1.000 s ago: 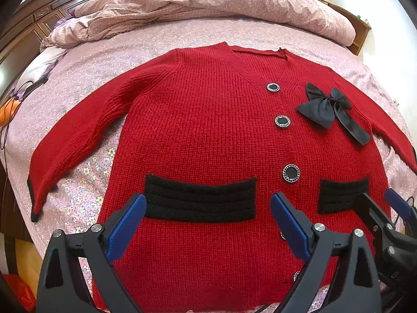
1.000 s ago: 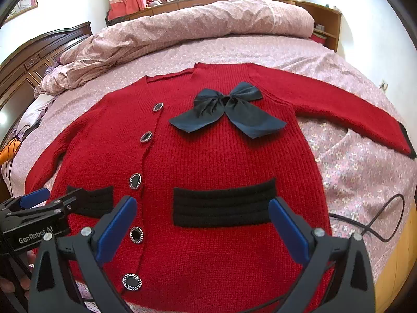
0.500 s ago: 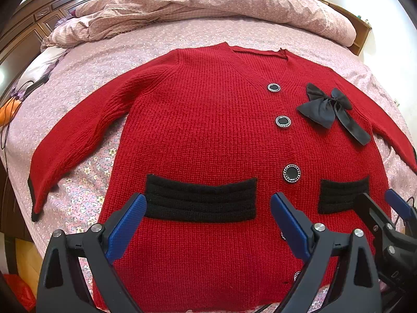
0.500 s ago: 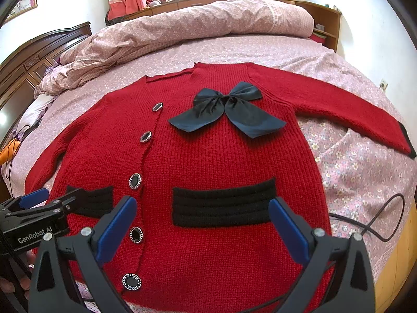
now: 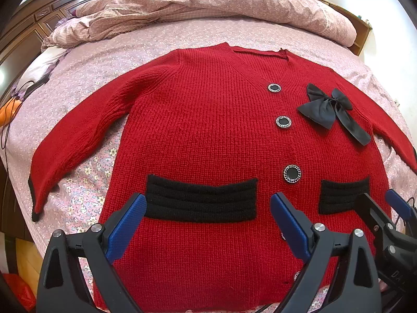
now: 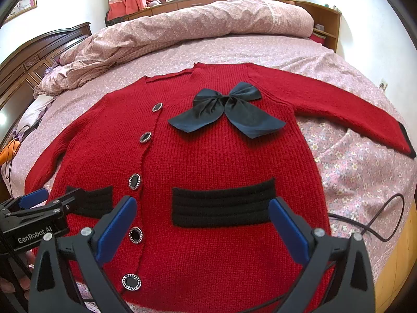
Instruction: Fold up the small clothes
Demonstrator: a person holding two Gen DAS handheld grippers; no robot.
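Since nothing has shifted over the last second, we hold our left gripper (image 5: 206, 224) and right gripper (image 6: 203, 221) with jaws wide open and empty above the red cardigan (image 5: 208, 135), spread flat, unfolded, on the bed (image 5: 182, 36).

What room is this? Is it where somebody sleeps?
Most likely a bedroom. The red cardigan lies on a big bed, with a rumpled quilt and a wooden headboard.
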